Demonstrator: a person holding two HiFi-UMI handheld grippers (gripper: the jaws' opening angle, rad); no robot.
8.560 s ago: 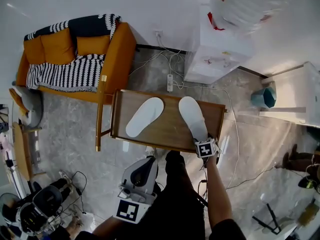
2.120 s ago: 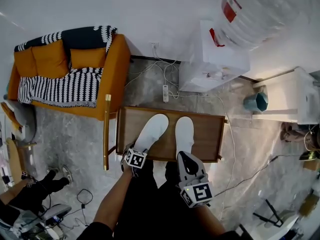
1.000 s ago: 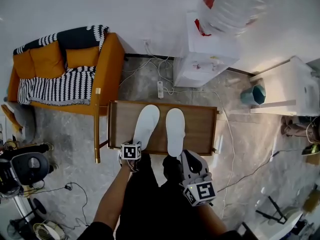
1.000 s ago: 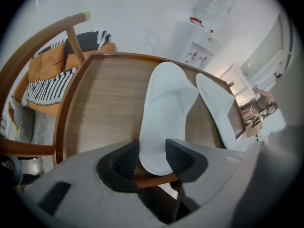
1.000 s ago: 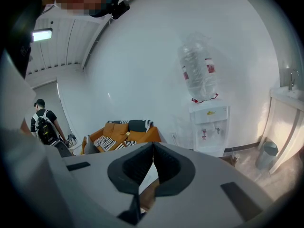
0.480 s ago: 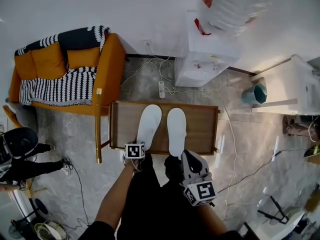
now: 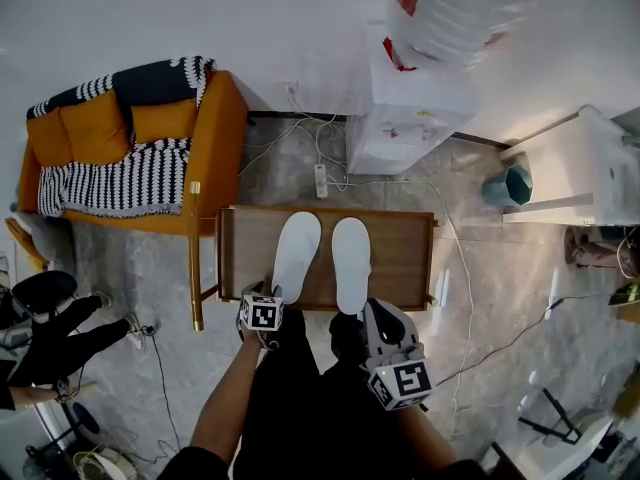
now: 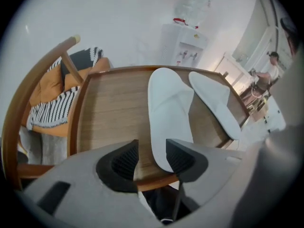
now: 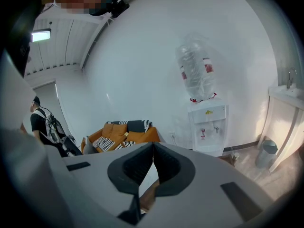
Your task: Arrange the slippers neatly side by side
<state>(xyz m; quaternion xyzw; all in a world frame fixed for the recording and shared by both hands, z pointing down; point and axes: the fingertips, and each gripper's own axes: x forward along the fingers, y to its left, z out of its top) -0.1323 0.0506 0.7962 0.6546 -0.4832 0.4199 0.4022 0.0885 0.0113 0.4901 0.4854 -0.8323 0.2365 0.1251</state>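
Two white slippers lie side by side on a low wooden table [image 7: 400, 258], toes away from me: the left slipper [image 7: 296, 253] and the right slipper [image 7: 351, 263], nearly parallel with a narrow gap. My left gripper [image 7: 268, 303] points steeply down at the left slipper's heel. In the left gripper view the jaws of this gripper [image 8: 152, 158] stand apart, with the left slipper [image 8: 168, 108] lying flat just beyond them and its heel edge showing in the gap; the pads do not press it. My right gripper [image 7: 375, 310] hangs shut and empty short of the table's near edge.
An orange sofa [image 7: 215, 118] with a striped blanket stands left of the table. A water dispenser [image 7: 410, 118], a power strip [image 7: 319, 180] with cables and a teal bin [image 7: 505, 185] are behind it. A person's legs [image 7: 60, 343] show at far left.
The left slipper has swung from a slant to nearly parallel with the right one. My left gripper has drawn back a little from its heel. The right gripper has stayed put.
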